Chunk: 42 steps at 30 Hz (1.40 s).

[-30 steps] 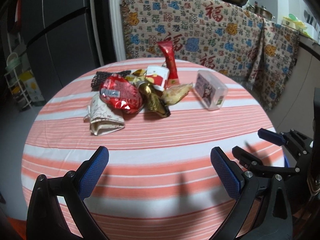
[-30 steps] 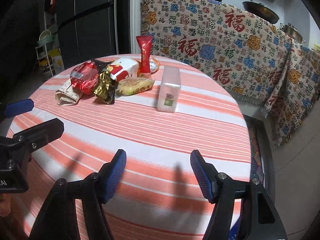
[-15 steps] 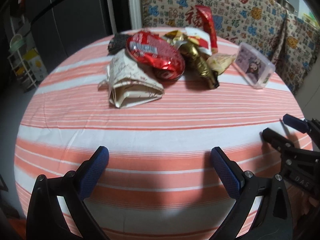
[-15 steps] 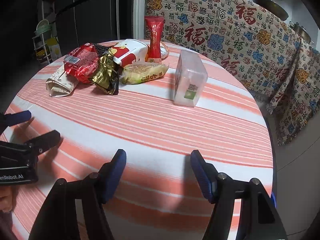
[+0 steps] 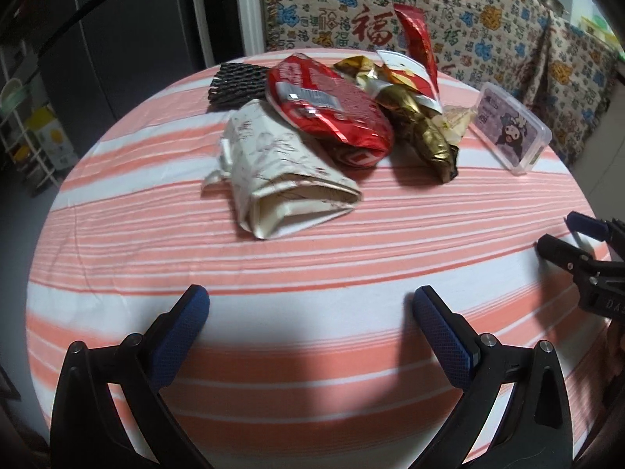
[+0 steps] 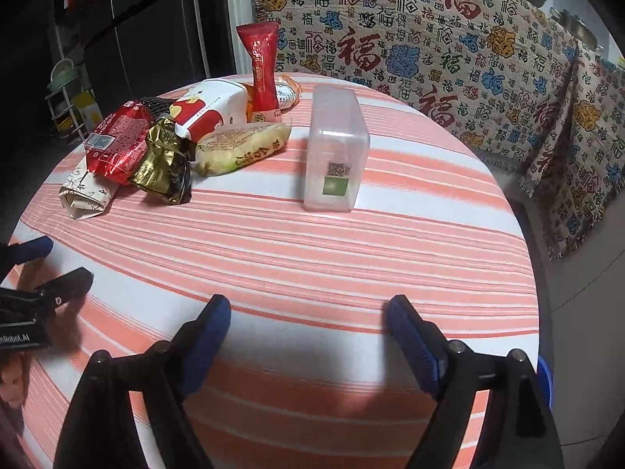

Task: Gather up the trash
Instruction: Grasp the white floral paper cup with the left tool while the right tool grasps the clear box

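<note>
**Inspector A:** Nearest the lenses, what was the state of each tool?

**Inspector B:** The left hand-held gripper (image 5: 310, 322) stood with its blue pads wide apart and nothing between them, above bare cloth. The right hand-held gripper (image 6: 308, 326) was likewise empty; its jaws had just been opening wider, with only cloth showing between them.

**A:** And the surface?

**B:** A round desk under an orange-and-white striped cloth (image 5: 273, 269). No bin or bag could be seen in either view.

**A:** Where did the trash lie?

**B:** Clustered at the far side of the desk, well apart from both tools. Nearest was the crumpled white paper wrapper (image 5: 281, 179), lying straight ahead of the left hand-held gripper with its long axis running across that view. Touching it behind were the red foil snack bag (image 5: 332, 113) and the gold foil wrapper (image 5: 420, 133); beyond those, a black mesh sleeve (image 5: 234, 88) and a tall red sachet (image 6: 261, 66) standing upright.

**A:** Anything ahead of the right tool?

**B:** A clear plastic rectangular box (image 6: 336, 148), set apart from the pile and lying ahead, slightly right of centre.

**A:** Your judgement?

**B:** The left hand looked better placed for the paper wrapper, by reaching forward.
</note>
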{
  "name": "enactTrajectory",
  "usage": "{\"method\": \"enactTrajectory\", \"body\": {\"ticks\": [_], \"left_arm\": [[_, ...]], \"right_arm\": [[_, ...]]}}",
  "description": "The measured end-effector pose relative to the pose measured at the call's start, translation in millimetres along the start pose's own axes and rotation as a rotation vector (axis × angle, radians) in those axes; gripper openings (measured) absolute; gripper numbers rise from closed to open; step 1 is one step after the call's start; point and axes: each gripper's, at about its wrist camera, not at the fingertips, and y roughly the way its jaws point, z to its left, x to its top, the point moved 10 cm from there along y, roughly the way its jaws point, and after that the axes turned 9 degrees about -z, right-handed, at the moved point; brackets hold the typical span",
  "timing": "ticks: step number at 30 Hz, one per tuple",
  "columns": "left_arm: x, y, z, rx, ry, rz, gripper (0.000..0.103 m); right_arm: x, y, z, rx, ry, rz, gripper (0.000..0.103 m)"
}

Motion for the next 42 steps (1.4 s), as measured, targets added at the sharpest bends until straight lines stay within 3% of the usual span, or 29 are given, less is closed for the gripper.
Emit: {"method": "enactTrajectory", "body": {"ticks": [3,9,15,16,17,19,22,28,32,35,42], "left_arm": [[2,0,16,-0.001,-0.017,-0.003,0.103],[24,6,3,-0.110,-0.080,-0.057,0.103],[53,40,8,-0.071,-0.119,-0.045,0.102],[55,41,11,-0.073,-0.118,-0.047,0.099],[55,41,12,-0.069,-0.112,-0.050,0.087],[53,38,16,-0.061,-0.073,-0.056,0.073],[42,26,21,-0.107,-0.048,-0.037,0.073],[12,-1,33,-0.114,0.031,-0.024,0.075],[12,7,21,-0.071,0.076,-0.018,0.095],[13,12,24,-0.041,0.052,-0.002,0.103],[17,18,32,-0.015,0.024,-0.002,0.103]], "right_arm": [[0,0,1,0.000,-0.001,0.000,0.085],[0,1,0,-0.003,-0.004,0.001,0.086],[0,0,1,-0.001,-0.003,0.001,0.087],[0,0,1,-0.001,-0.003,0.001,0.087],[0,0,1,0.000,-0.003,0.001,0.087],[0,0,1,0.001,-0.001,0.001,0.087],[1,1,0,0.010,-0.010,0.005,0.087],[8,5,-29,-0.031,0.037,0.008,0.088],[19,17,-39,-0.032,0.040,0.009,0.092],[29,28,-41,-0.043,0.053,0.008,0.092],[46,48,-37,-0.041,0.048,0.008,0.092]]}}
